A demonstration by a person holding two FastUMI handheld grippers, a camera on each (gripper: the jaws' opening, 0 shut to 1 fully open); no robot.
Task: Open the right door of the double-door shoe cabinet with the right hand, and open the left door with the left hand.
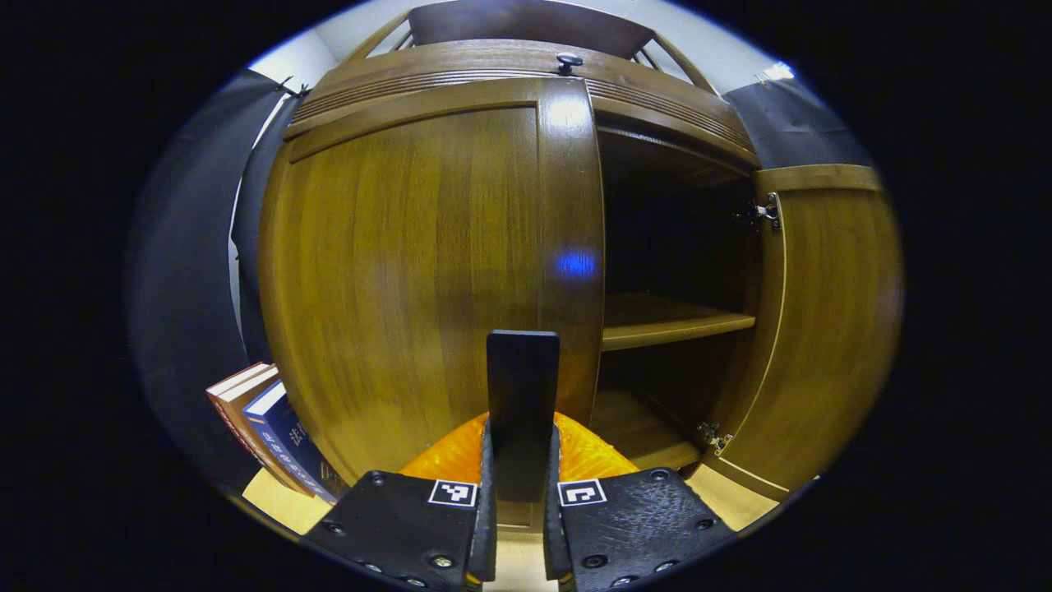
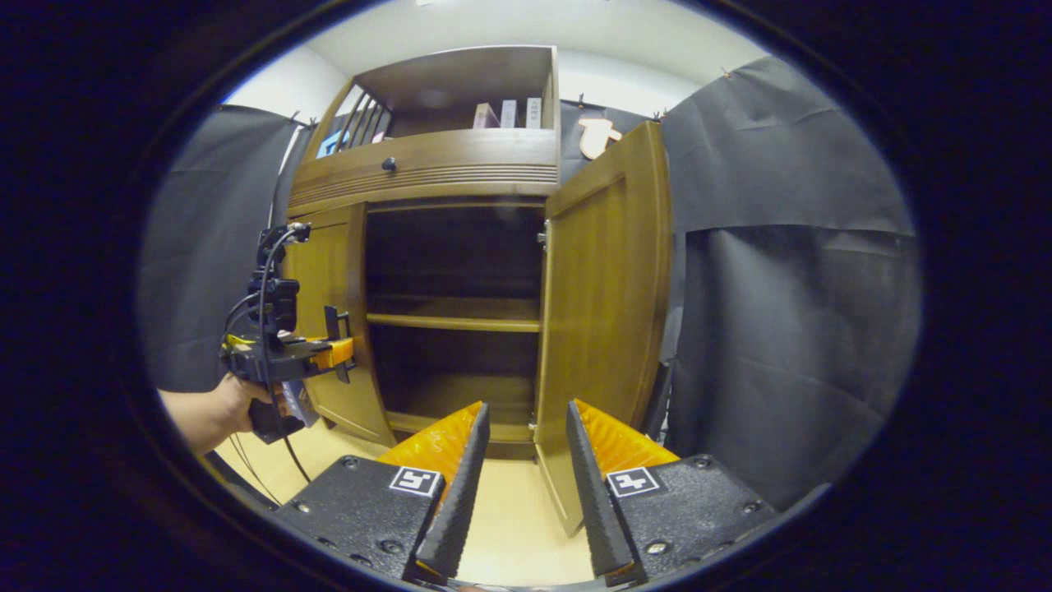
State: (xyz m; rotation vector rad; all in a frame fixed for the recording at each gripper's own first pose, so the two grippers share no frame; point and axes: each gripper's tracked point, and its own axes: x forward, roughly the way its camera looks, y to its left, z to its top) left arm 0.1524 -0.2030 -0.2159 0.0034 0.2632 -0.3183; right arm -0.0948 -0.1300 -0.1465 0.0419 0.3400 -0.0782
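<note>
Nearest the lens in the left gripper view, the left gripper [image 1: 521, 526] has its fingers closed onto a dark upright handle [image 1: 522, 386] that rises between them; both pads appear to press its sides. That handle sits at the free, right-hand edge of the left door [image 1: 411, 271], which lies flat across the cabinet front, not yet swung. Its long axis is vertical, matching the slot between the fingers, so the grip looks well aligned. Judgement: the hinge is on the far left side, so the coming pull should arc toward the holder and leftward, pivoting about that edge. In the right gripper view, the right gripper [image 2: 526, 485] hangs with its fingers apart, holding nothing, standing back from the shoe cabinet [image 2: 460, 173]. Beyond it, the right door [image 2: 604, 304] stands swung wide, exposing the shelf [image 2: 452, 322] and dark interior. Same view, left side: a hand [image 2: 218, 411] holds the left gripper against the left door's edge. Books [image 1: 263, 419] lean beside the cabinet's left flank. Right-hand half of task appears done; left door remains.
</note>
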